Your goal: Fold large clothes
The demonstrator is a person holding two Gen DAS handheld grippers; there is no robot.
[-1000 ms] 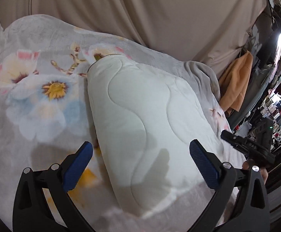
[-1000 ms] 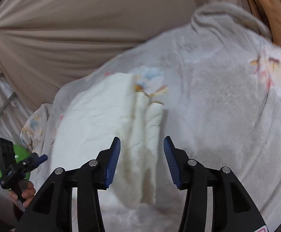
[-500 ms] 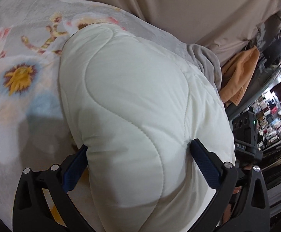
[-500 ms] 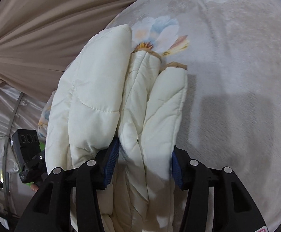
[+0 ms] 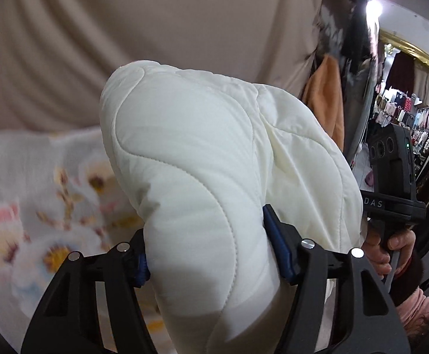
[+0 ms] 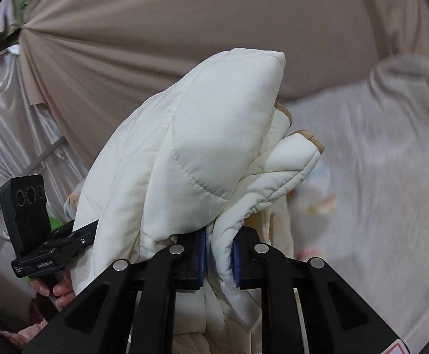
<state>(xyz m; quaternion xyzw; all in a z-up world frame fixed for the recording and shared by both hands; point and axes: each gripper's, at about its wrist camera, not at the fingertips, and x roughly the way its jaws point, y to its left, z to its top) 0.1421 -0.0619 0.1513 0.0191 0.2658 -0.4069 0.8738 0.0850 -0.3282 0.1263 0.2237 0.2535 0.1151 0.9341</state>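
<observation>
Gripping from both ends, the two tools hold a folded white quilted jacket (image 5: 202, 177) raised clear above the floral blanket (image 5: 22, 206) that covers the surface below. Left gripper (image 5: 205, 253): its blue pads press into either side of a thick padded fold, the jaws standing moderately apart with the bulk of the garment filling the gap between them. Right gripper (image 6: 218, 258): jaws drawn nearly together, pinching a thinner bunched layer of the same jacket (image 6: 214, 147), whose folded sections fan upward and outward above the pads. Two tan-trimmed edges, possibly cuffs or a collar though the view does not settle which, show at the upper right of the bundle in the right wrist view. Blanket in both views is motion-blurred, its flower pattern visible only as soft pink, yellow and blue patches. A beige curtain (image 6: 155, 44) hangs behind the jacket in both views. In the left wrist view the person's right hand (image 5: 391, 250) is wrapped around the handle of the other tool just right of the jacket, beside an orange garment (image 5: 326, 97) hanging further back and racks of clothing (image 5: 415, 121) at the far right. In the right wrist view the person's left hand (image 6: 58, 289) grips its handle at lower left, partly behind the jacket
</observation>
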